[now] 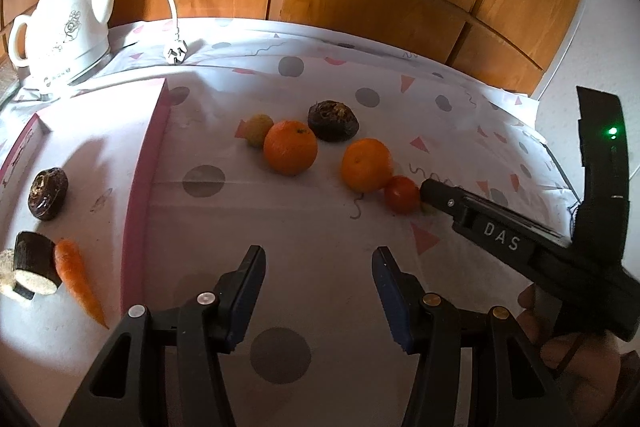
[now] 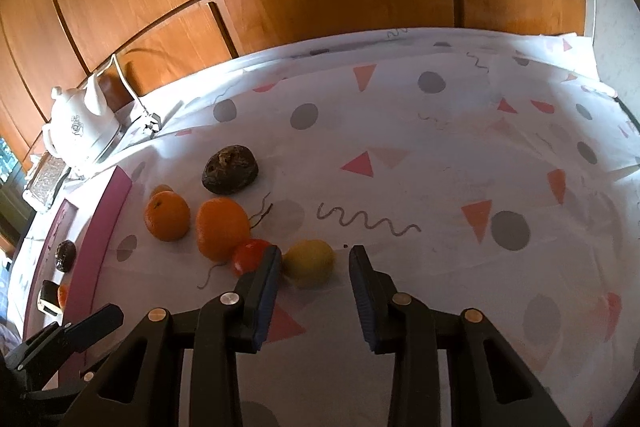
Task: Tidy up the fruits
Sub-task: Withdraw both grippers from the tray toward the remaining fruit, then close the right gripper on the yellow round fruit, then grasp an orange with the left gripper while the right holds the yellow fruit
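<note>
Most fruit still waits on the cloth (image 2: 440,155): two oranges (image 1: 290,147), a tomato (image 2: 250,255) and a yellow fruit (image 2: 310,263) (between the right gripper (image 2: 314,263)'s parted jaws, untouched). The left gripper (image 1: 318,263) hangs half-open and empty; the pink-rimmed tray (image 1: 138,195) holds vegetables.

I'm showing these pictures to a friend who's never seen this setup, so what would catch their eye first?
Probably the bright fruit in the middle of the patterned tablecloth: two oranges, a red tomato and a yellow fruit just beyond the tips of the open right gripper. Next, the white teapot at the far left corner, and the carrot on the pink-edged tray.
</note>
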`<action>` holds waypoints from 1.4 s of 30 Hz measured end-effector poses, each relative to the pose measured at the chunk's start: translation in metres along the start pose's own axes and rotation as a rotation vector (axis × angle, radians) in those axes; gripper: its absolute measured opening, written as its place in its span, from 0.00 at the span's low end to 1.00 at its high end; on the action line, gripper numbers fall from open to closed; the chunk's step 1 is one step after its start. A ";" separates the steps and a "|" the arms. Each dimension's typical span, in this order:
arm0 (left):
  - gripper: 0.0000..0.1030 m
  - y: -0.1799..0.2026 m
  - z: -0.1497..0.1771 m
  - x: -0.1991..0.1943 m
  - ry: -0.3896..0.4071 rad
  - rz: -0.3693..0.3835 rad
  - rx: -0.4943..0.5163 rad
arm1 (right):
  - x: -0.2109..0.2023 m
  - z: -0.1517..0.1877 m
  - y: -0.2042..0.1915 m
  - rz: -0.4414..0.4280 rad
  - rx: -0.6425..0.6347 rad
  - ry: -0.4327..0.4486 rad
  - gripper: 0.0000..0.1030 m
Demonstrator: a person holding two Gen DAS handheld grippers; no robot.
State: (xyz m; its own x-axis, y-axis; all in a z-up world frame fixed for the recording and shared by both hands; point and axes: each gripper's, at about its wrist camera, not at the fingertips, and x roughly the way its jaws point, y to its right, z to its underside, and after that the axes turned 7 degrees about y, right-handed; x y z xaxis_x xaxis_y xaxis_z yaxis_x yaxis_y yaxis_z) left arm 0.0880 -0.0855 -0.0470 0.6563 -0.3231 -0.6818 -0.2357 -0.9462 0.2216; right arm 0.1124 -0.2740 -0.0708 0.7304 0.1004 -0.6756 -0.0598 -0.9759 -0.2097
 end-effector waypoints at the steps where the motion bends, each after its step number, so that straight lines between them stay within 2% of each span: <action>1: 0.54 0.001 -0.001 0.001 0.002 0.004 0.000 | 0.002 0.000 0.000 -0.005 0.000 -0.006 0.30; 4: 0.54 0.003 -0.005 0.004 0.005 0.010 0.000 | 0.005 0.002 0.003 -0.016 -0.008 -0.010 0.27; 8: 0.54 0.007 -0.009 0.011 -0.004 0.023 0.000 | 0.002 0.003 0.010 0.024 -0.005 0.008 0.27; 14: 0.49 0.013 -0.016 0.021 -0.015 0.051 -0.020 | -0.003 0.004 0.018 0.155 -0.037 0.035 0.27; 28: 0.49 0.025 -0.041 0.038 0.000 0.046 -0.049 | -0.006 0.005 0.031 0.124 0.014 0.049 0.28; 38: 0.49 0.032 -0.055 0.065 -0.036 0.027 -0.051 | -0.002 0.006 0.031 0.114 0.019 0.037 0.27; 40: 0.46 0.032 -0.056 0.073 -0.055 0.017 -0.053 | -0.002 0.007 0.032 0.108 0.024 0.038 0.27; 42: 0.37 0.031 -0.057 0.078 -0.063 0.014 -0.058 | -0.003 0.007 0.033 0.104 0.029 0.039 0.27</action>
State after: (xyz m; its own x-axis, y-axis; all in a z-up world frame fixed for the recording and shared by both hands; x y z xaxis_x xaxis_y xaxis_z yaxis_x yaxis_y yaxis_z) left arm 0.1728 -0.1409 -0.0536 0.6062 -0.3369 -0.7204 -0.2018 -0.9414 0.2704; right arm 0.1040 -0.3050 -0.0808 0.7453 -0.0094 -0.6667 -0.1561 -0.9746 -0.1606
